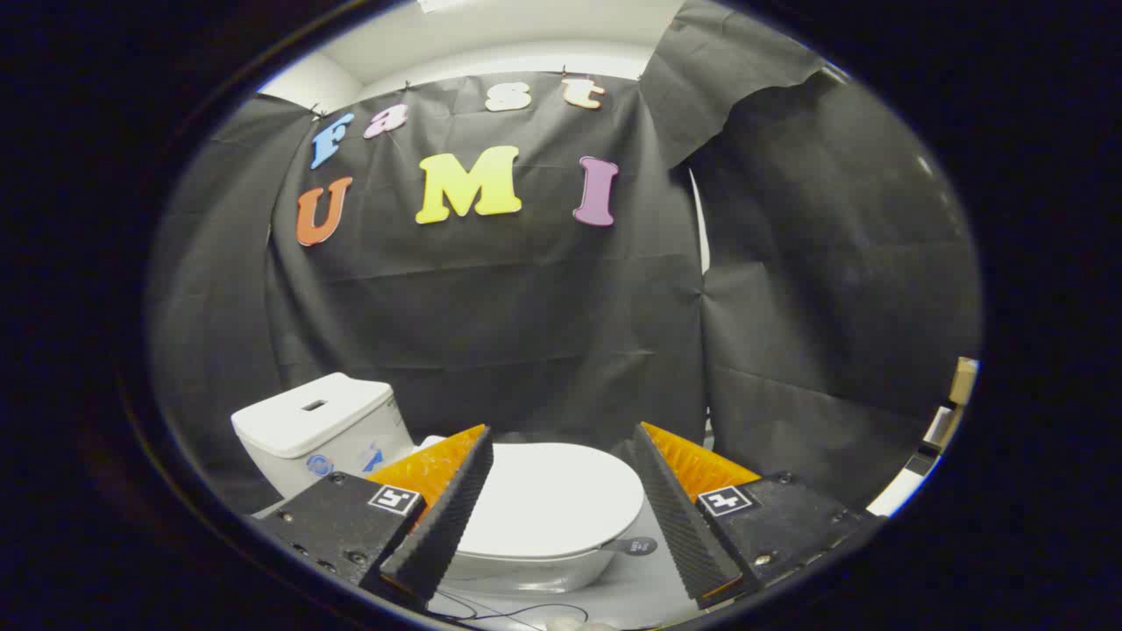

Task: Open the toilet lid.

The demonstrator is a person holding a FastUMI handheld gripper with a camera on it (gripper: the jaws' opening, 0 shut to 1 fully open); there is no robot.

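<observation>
Starting at the far left of the toilet lid (548, 495), there sits the cistern (316, 425), a white box with a flush slot on top, standing against the black booth wall (526, 324). Its end of the lid is the hinge end, as far as I can judge, though the hinge itself hides behind the near finger.

Now the lid itself: shut, lying flat on the bowl (535, 570), a smooth white oval. Its long axis runs from the cistern across to the right, so the free edge lies on the side away from the cistern. A small dark tab (635, 546) pokes out just below the lid's rim at that free end, which could be a handle.

And the gripper (561, 460): fingers spread wide, nothing held, nothing touched. The lid sits between and just beyond the fingers, a little lower than they are. The gripper hovers above the lid's side, not its tip.

So here's the hinge of the matter, by my reading: the lift has to start at the free end, right of centre, with a finger slipping under the rim there. A thin cable (517, 611) trails on the pale floor (635, 596) beneath the bowl.
</observation>
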